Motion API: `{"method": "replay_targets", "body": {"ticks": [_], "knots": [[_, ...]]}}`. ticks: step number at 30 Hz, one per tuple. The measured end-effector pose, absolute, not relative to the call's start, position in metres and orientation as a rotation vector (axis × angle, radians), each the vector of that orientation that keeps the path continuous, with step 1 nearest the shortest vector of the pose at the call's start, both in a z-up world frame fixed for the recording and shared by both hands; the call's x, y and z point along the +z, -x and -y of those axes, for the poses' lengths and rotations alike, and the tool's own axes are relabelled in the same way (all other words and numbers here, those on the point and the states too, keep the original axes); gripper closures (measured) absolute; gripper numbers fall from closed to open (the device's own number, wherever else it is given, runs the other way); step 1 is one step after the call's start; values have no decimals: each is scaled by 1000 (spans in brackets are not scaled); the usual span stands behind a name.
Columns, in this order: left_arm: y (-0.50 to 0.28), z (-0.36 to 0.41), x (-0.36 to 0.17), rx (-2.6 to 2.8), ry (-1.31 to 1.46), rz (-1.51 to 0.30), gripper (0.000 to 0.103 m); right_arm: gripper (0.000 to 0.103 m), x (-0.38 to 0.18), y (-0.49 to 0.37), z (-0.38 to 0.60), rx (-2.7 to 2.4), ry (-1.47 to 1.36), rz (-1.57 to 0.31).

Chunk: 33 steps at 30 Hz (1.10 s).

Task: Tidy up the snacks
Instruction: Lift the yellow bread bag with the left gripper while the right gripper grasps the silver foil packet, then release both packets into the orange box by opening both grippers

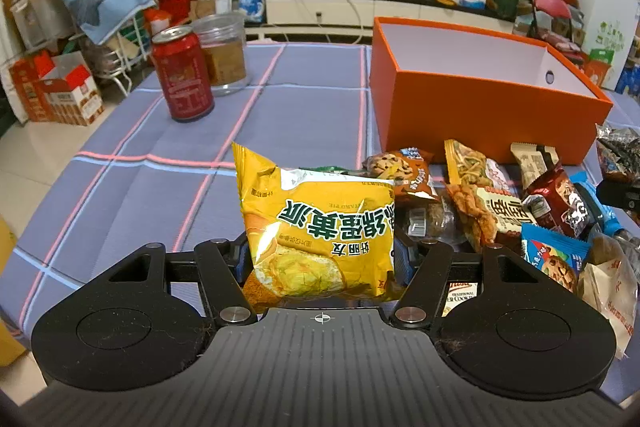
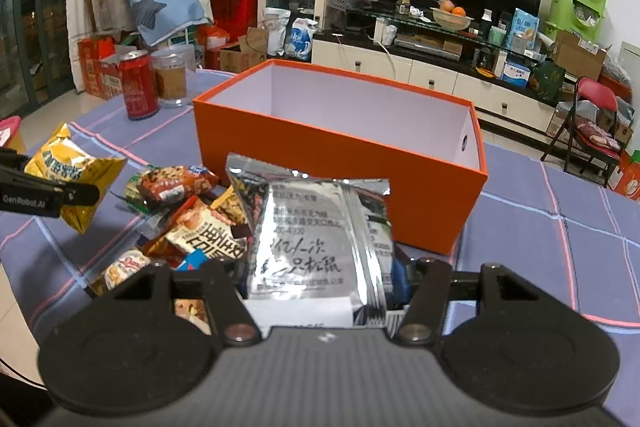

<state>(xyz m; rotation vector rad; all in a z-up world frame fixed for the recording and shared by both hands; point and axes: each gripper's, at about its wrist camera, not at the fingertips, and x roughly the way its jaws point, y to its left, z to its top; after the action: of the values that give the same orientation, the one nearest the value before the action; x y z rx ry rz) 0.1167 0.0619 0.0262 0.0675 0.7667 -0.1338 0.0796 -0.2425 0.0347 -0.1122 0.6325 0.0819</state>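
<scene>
My left gripper [image 1: 322,259] is shut on a yellow snack packet [image 1: 316,227], held upright above the tablecloth, left of the snack pile [image 1: 500,211]. In the right wrist view the same yellow snack packet [image 2: 76,175] shows at the far left, clamped in the left gripper [image 2: 80,193]. My right gripper [image 2: 320,283] is shut on a silver foil packet [image 2: 316,239], held up in front of the open orange box [image 2: 340,163]. The orange box [image 1: 480,111] has a white interior with nothing visible inside. The snack pile [image 2: 184,215] lies just before the box's front wall.
A red drink can [image 1: 182,75] and a clear plastic jar [image 1: 224,55] stand at the far left of the blue checked tablecloth [image 1: 280,99]. Beyond the table are a TV stand, cardboard boxes and a red folding chair [image 2: 592,123].
</scene>
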Motion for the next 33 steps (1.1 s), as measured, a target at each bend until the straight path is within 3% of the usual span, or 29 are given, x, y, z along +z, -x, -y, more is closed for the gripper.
{"method": "replay_targets", "body": {"ticks": [21,28,33], "knots": [[-116,-60,28,-144,-61,-771,60,43,35,-79,240,86,98,-635],[-124,-54,74,-189,7,-670,60,43,68,-84,251,86,5,-564],[-188,-6,96,-269,5,-663,60,43,88,-150,262,29,-13,-565]]}}
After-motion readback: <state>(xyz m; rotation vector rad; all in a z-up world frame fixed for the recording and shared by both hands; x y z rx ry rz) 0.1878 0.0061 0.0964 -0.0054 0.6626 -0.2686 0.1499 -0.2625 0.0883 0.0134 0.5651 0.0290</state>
